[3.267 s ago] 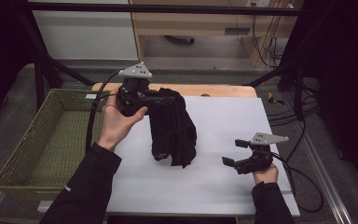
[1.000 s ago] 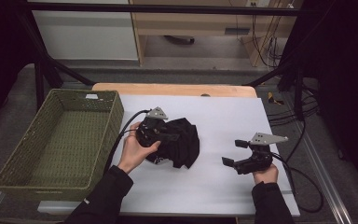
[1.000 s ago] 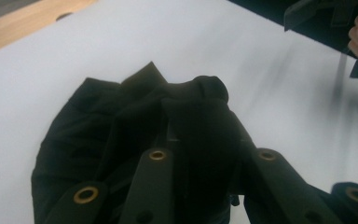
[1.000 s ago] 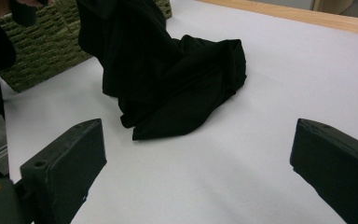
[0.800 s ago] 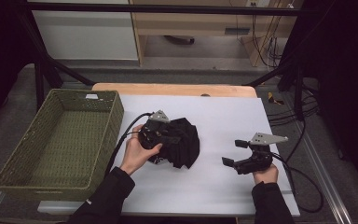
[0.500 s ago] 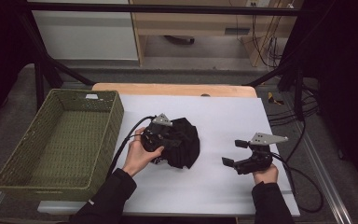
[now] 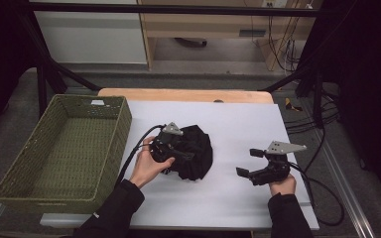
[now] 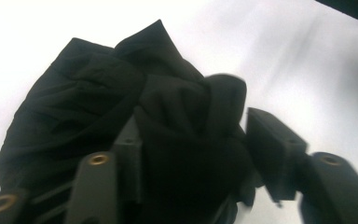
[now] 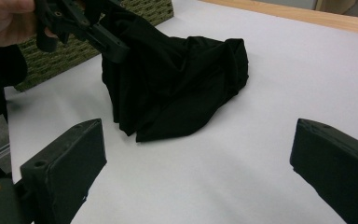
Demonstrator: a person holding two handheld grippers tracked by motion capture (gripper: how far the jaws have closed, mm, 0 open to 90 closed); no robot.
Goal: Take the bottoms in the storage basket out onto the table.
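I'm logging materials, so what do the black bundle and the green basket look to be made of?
Black bundle: soft matte fabric, probably thin knit, since it folds and creases loosely. Green basket: woven wicker or a plastic lookalike; its walls show a plaited weave.

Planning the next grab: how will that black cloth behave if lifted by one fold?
The black cloth lies crumpled in soft folds, so it will probably droop and unfurl. It looks thin, likely light. A fold sits between the left gripper's just-opening jaws and may slip free.

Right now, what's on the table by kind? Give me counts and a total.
Black cloth: 1
Green wicker basket: 1
Grippers: 2, left gripper and right gripper
Total: 4
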